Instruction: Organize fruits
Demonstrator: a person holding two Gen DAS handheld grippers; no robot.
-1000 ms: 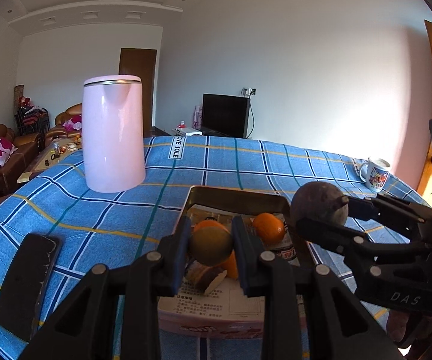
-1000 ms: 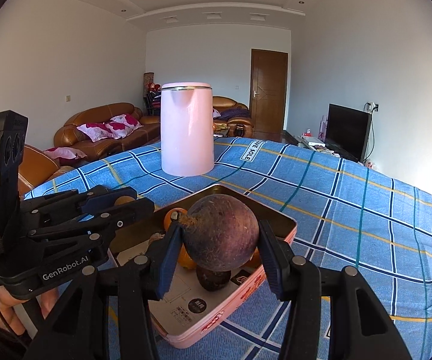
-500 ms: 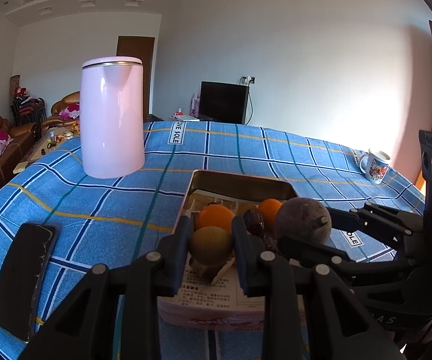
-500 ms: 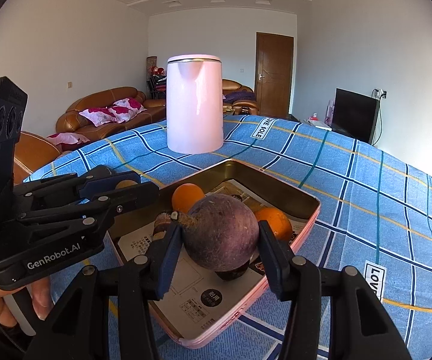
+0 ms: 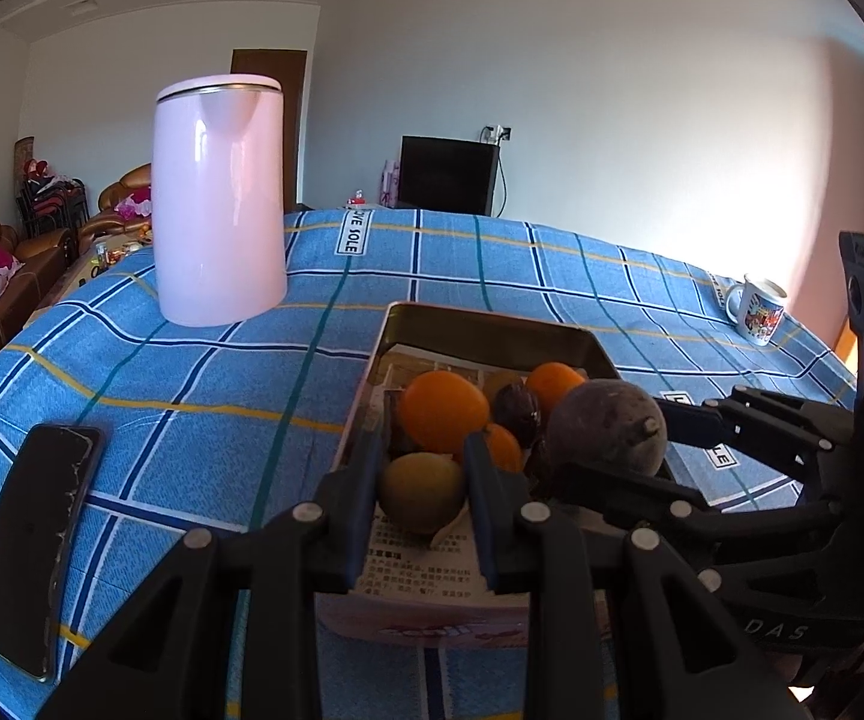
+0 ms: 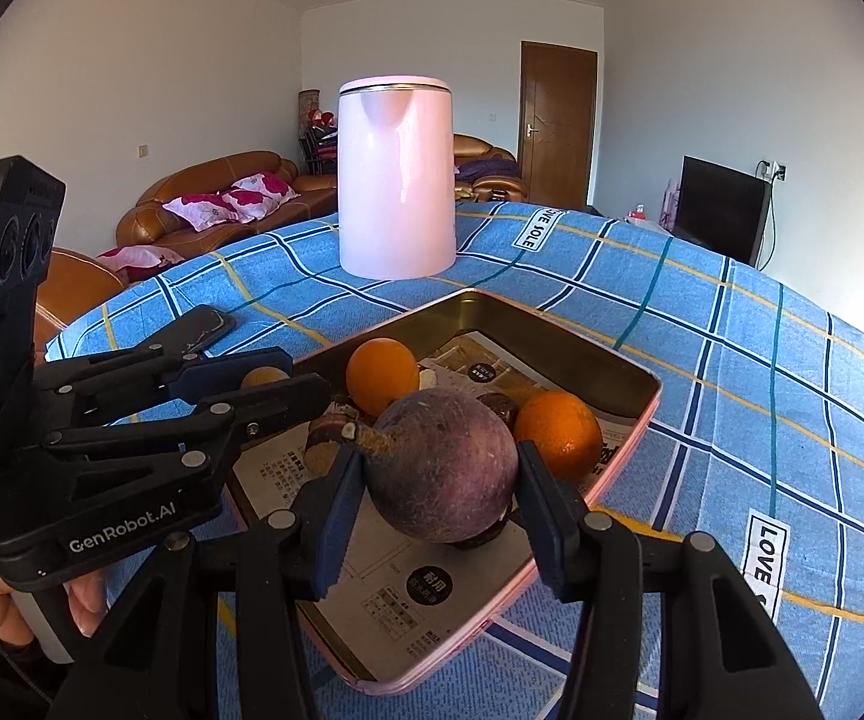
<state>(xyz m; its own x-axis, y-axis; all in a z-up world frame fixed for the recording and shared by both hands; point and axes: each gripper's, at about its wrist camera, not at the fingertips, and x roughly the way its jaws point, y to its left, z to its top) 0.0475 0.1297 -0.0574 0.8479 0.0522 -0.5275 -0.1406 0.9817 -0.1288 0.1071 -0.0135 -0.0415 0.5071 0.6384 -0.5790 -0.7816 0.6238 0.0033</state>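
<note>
While both tools hang over the near end of the shallow pink metal tray (image 6: pixel 630 450), each is clamped on one fruit. The left gripper (image 5: pixel 423 495) pinches a small yellow-green round fruit (image 5: pixel 421 491) between its two black fingers, above the printed paper lining the tray floor. The right gripper (image 6: pixel 441 495) pinches a large dull purple round fruit with a brown stem stub (image 6: pixel 445 473); in the left wrist view the same fruit (image 5: pixel 607 433) sits just right of the left gripper's load. Two orange citrus fruits (image 6: pixel 383 374) (image 6: pixel 558 433) lie inside the tray, with a third, smaller orange piece (image 5: pixel 501 447) between them in the left wrist view. Dark brown items (image 5: pixel 516 411) lie among the oranges; their kind cannot be told, possibly dried fruit. The tray rests on a blue checked tablecloth (image 5: pixel 204 384). A tall pink kettle (image 6: pixel 396 177) stands upright beyond the tray. A black phone (image 5: pixel 33 546) lies flat at the cloth's left edge, and a printed white mug (image 5: pixel 756 315) stands far right.
</note>
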